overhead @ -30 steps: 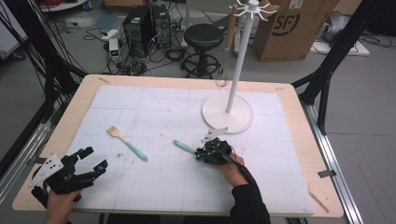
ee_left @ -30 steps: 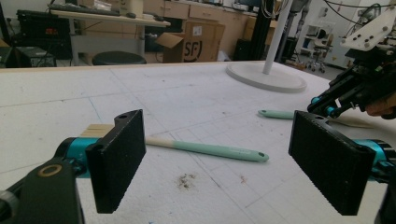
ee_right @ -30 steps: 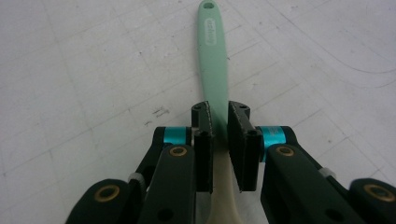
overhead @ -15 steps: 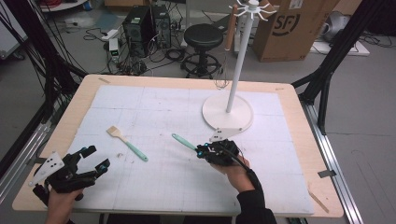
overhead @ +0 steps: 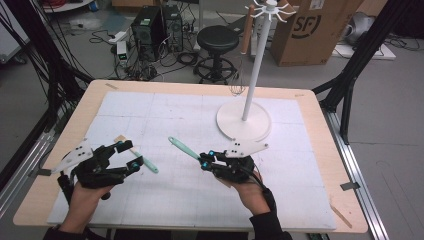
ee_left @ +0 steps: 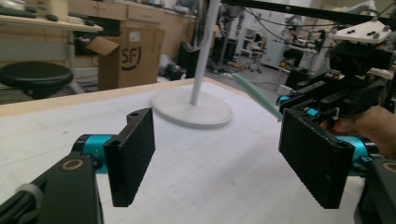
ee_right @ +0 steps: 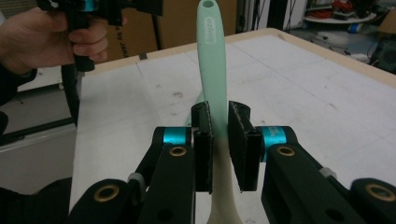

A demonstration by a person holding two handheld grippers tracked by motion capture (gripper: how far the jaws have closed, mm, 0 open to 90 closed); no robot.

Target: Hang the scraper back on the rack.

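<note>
My right gripper (overhead: 204, 162) is shut on a utensil with a teal handle (overhead: 182, 147) and holds it off the white mat, the handle pointing up and left. In the right gripper view the pads (ee_right: 203, 140) clamp the utensil (ee_right: 212, 56) where teal turns cream. My left gripper (overhead: 132, 154) hovers over a second teal-handled utensil (overhead: 149, 166) that lies on the mat. Its jaws have just been closing, but they stand wide apart. In the left gripper view nothing lies between the pads (ee_left: 133, 154).
A white stand with a round base (overhead: 243, 121) and a tall pole rises at the back right of the mat; its base (ee_left: 191, 109) lies ahead of the left gripper. A stool (overhead: 217, 37), cables and a cardboard box (overhead: 310, 25) sit beyond the table.
Both hands have risen. The right gripper has lifted its utensil off the mat. The left gripper has moved right, over the other utensil, and its jaws have narrowed a little.
</note>
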